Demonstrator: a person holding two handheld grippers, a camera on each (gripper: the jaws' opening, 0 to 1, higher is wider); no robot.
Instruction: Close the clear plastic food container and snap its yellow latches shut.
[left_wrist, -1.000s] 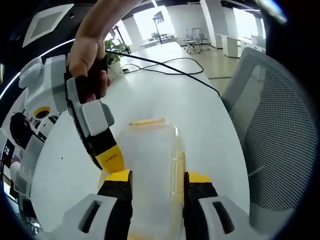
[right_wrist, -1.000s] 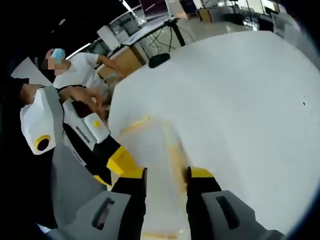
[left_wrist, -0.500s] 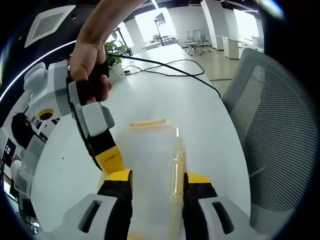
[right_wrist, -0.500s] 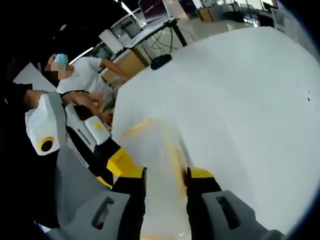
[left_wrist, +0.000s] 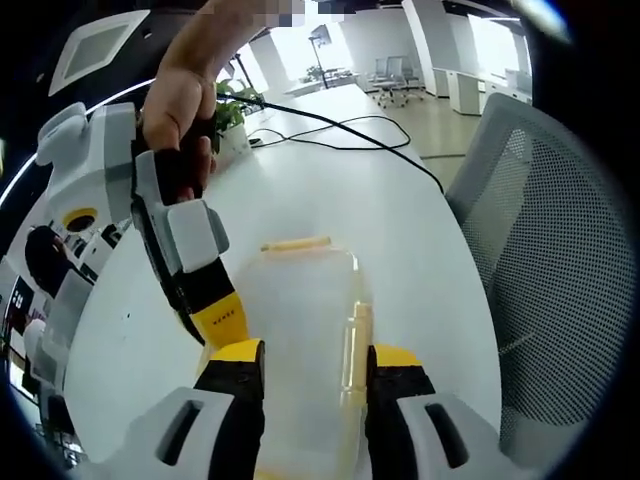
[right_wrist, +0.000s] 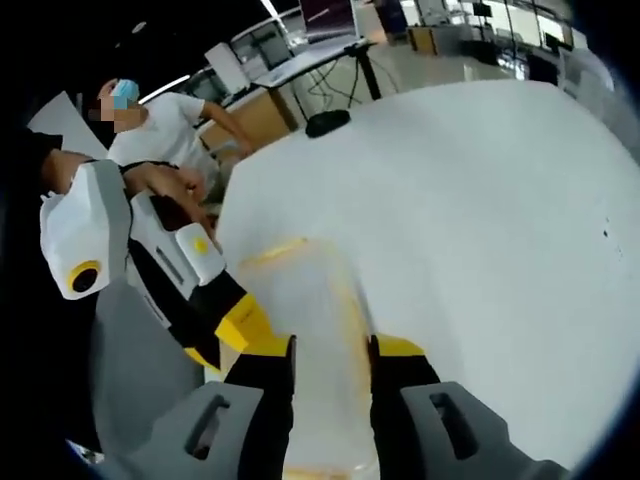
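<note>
A clear plastic food container (left_wrist: 300, 330) lay on a white table (left_wrist: 400, 230), its lid apparently down on the base, though the clear plastic made the seal hard to judge. In the left gripper view, the left gripper (left_wrist: 305, 365) sat low over the container with its black, yellow-tipped jaws spread to either side of it, one yellow latch (left_wrist: 353, 345) lying just inside the right-hand jaw and another yellow latch (left_wrist: 295, 243) running along the far edge. The jaws stood apart around the box; whether they pressed its walls could not be told. The right gripper (left_wrist: 215, 320), held in a person's hand (left_wrist: 185, 100), came in from the left of that view with its yellow tip touching or just beside the container's near-left corner. In the right gripper view, the right gripper (right_wrist: 322, 355) likewise had its jaws apart straddling the container (right_wrist: 305, 320), with the left gripper (right_wrist: 235, 330) entering from the left, and another person (right_wrist: 165, 140) in a white top beyond the table. A mesh office chair (left_wrist: 545, 250) stood beside the table. The step in hand looked like steadying the closed box before latching. The next move would likely call for one gripper to hold the box firm while the other pressed a yellow latch down over the rim until it caught.
</note>
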